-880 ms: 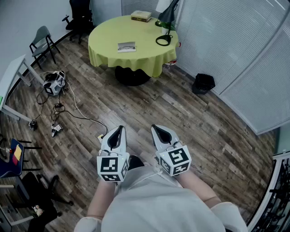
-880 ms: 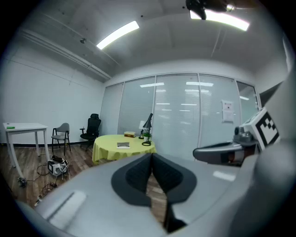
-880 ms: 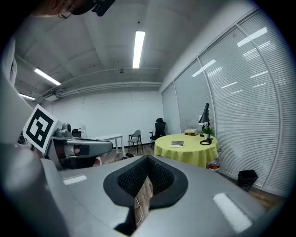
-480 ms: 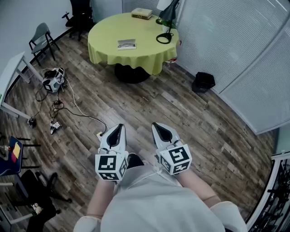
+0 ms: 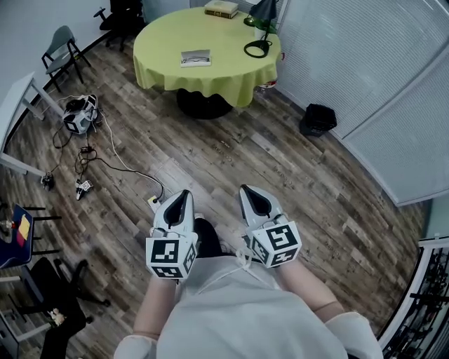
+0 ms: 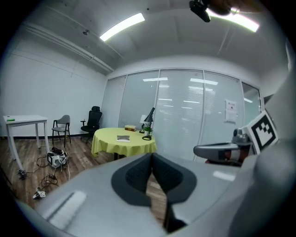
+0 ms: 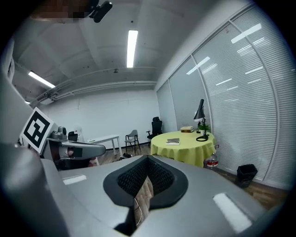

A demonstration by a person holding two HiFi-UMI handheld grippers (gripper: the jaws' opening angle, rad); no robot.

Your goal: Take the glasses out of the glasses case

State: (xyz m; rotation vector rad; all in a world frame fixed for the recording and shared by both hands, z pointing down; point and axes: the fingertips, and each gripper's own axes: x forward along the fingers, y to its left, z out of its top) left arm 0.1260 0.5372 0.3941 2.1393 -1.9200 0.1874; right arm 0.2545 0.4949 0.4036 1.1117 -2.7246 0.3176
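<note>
A flat grey glasses case (image 5: 195,58) lies shut on a round table with a yellow-green cloth (image 5: 168,66), far across the room. It also shows small in the left gripper view, as the case (image 6: 123,137), and in the right gripper view, as the case (image 7: 173,141). Both grippers are held close in front of the person's body, well short of the table. My left gripper (image 5: 184,197) is shut and holds nothing. My right gripper (image 5: 246,190) is shut and empty too. The glasses are not visible.
A book (image 5: 221,8) and a black desk lamp (image 5: 259,28) share the table. A black bin (image 5: 316,125) stands by the blind-covered glass wall. A device with cables (image 5: 78,116), chairs (image 5: 62,59) and a white desk (image 5: 14,119) lie to the left on the wood floor.
In the head view the table has shifted slightly up and the grippers slightly down. Both grippers stay shut and empty.
</note>
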